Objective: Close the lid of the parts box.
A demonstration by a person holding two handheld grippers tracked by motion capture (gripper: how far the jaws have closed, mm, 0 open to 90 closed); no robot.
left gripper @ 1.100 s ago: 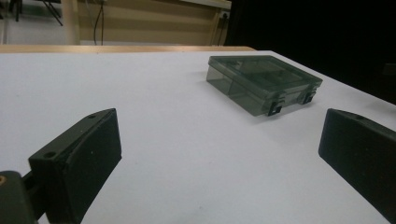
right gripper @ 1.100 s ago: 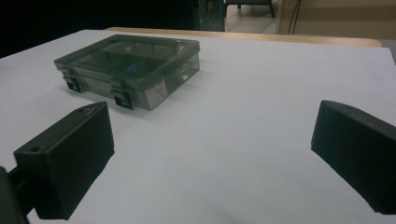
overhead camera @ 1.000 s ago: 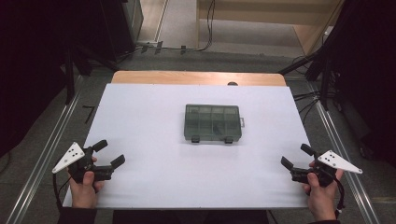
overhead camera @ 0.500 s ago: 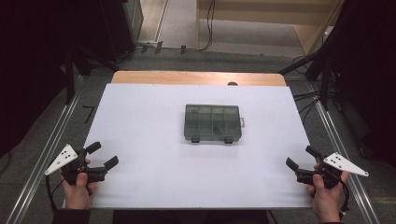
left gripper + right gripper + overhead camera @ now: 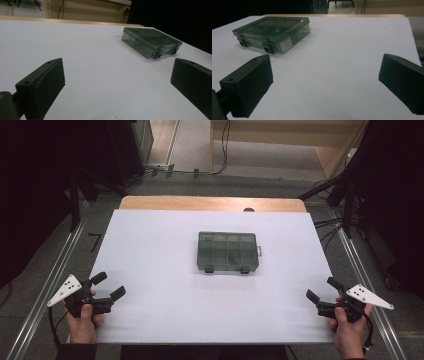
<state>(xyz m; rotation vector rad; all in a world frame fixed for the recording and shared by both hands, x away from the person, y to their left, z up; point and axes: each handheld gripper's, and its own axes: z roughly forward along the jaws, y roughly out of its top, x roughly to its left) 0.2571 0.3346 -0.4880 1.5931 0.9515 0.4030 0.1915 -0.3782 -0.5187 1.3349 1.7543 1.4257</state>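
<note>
The closed box [image 5: 227, 251] lies in the frame's centre, untouched. The left gripper [image 5: 108, 288] and right gripper [image 5: 322, 290] wait released at the lower corners; next, probably, reaching inward to its latches.

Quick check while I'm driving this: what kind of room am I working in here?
Probably a lab or recording workspace rather than a home: a white table framed by metal rails, loose cables on the floor, and hand-held grippers, left and right, facing one plastic compartment box.
</note>
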